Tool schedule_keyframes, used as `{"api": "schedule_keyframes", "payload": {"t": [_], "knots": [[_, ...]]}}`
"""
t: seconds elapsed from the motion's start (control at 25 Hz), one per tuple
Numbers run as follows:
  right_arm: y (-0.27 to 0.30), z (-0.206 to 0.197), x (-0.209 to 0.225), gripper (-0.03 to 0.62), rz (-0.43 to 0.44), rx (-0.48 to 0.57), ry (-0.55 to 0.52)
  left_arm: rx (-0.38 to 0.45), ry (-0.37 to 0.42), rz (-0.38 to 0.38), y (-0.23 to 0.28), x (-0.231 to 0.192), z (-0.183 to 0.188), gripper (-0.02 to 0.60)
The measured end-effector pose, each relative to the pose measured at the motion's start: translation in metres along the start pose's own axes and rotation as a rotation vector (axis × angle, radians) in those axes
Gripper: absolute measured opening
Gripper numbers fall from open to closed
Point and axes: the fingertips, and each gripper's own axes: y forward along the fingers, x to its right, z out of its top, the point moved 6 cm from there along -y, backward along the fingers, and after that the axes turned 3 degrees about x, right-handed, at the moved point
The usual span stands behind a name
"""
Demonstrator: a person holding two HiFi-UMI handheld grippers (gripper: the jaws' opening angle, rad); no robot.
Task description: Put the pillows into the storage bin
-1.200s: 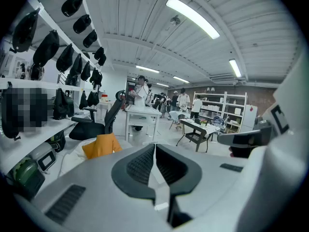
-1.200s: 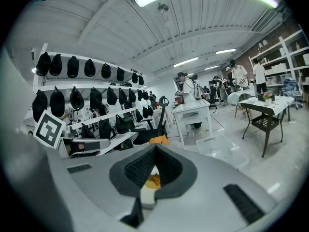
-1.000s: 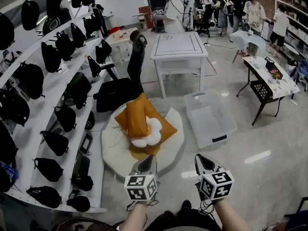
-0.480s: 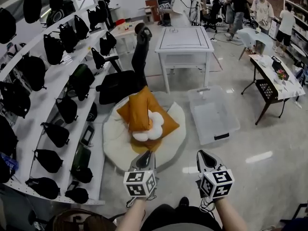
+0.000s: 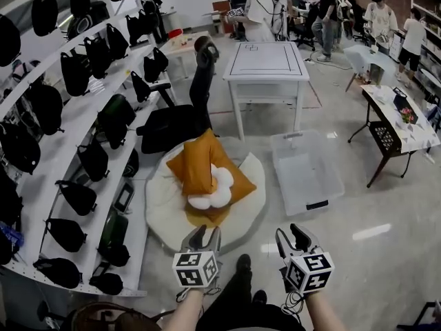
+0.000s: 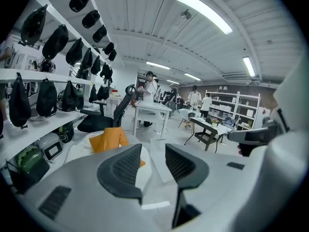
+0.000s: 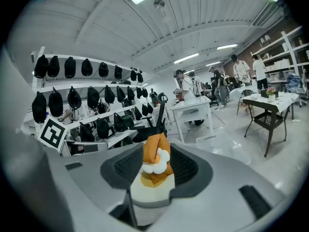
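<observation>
Several pillows [image 5: 207, 164], orange ones plus a white flower-shaped one, are lying heaped on a round floor cushion [image 5: 162, 209], left of the storage bin [image 5: 303, 174]. The left gripper [image 5: 205, 234] and right gripper [image 5: 291, 236] are hovering short, jaws just opening, holding nothing. I'd be pinching the topmost corner deeply.

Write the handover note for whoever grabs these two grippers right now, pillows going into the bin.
Left gripper: empty, jaws just opened partway.
Right gripper: empty, jaws just opened wide; both are short of the pile.
Orange pillows and white flower pillow: heaped on the round white cushion ahead.
Storage bin: right of the cushion, looks empty.
Done: nothing. Left: grip each pillow and carry it into the bin.
</observation>
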Motion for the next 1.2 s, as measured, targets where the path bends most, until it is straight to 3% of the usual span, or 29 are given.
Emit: {"api": "schedule_keyframes", "payload": {"t": [0.28, 0.52, 0.76, 1.2], "knots": [[0.058, 0.004, 0.018, 0.160, -0.014, -0.063, -0.016, -0.031, -0.037, 0.014, 0.060, -0.028, 0.005, 0.167], [0.133, 0.031, 0.036, 0.167, -0.013, -0.066, -0.017, -0.007, -0.061, 0.095, 0.121, -0.069, 0.028, 0.176], [0.214, 0.054, 0.041, 0.166, -0.032, -0.097, -0.047, -0.054, -0.090, 0.138, 0.177, -0.121, 0.043, 0.176], [0.307, 0.079, 0.028, 0.158, 0.003, -0.170, -0.108, -0.085, -0.211, 0.216, 0.221, -0.182, 0.038, 0.176]]}}
